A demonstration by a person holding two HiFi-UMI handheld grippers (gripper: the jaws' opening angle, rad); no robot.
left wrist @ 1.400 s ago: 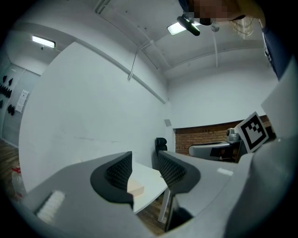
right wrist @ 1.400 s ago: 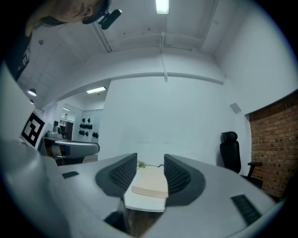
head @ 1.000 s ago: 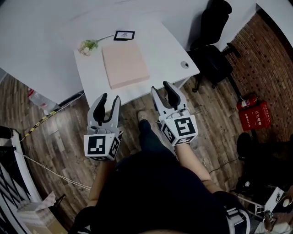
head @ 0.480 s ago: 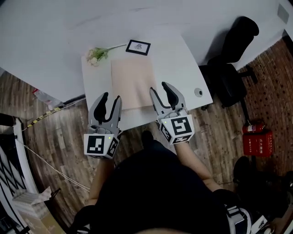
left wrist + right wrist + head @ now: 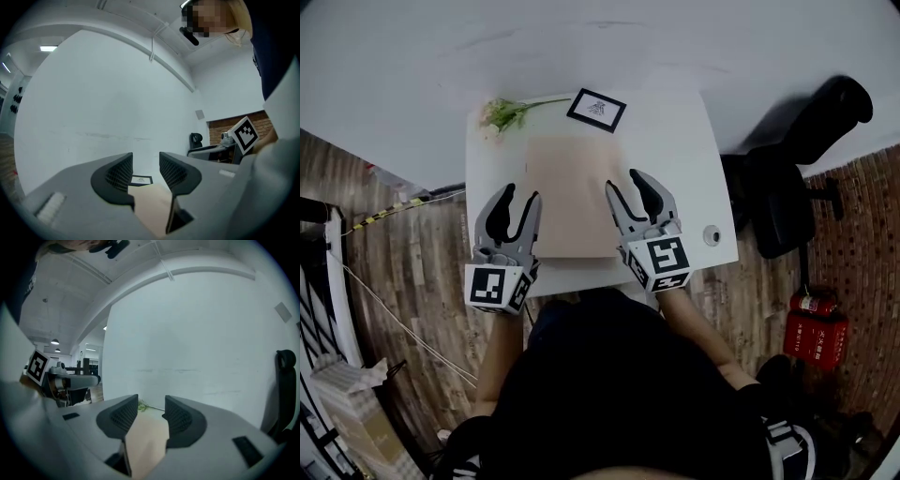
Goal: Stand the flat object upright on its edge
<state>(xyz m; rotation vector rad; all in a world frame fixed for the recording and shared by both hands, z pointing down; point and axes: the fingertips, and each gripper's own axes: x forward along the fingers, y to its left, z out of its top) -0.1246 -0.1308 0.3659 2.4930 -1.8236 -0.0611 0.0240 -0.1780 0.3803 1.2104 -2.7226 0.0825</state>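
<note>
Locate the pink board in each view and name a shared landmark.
Head view: board, upper centre.
Left gripper view: board, bottom centre.
Right gripper view: board, bottom centre.
Landmark: card, head and left views; flower, head and right views.

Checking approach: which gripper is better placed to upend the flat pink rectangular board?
Marginally right: the open right gripper reaches further along the pink board; the open left gripper sits further back.

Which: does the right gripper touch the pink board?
Cannot tell. The right gripper stands open in its own view, the pink board beyond; no view shows contact or a gap.
</note>
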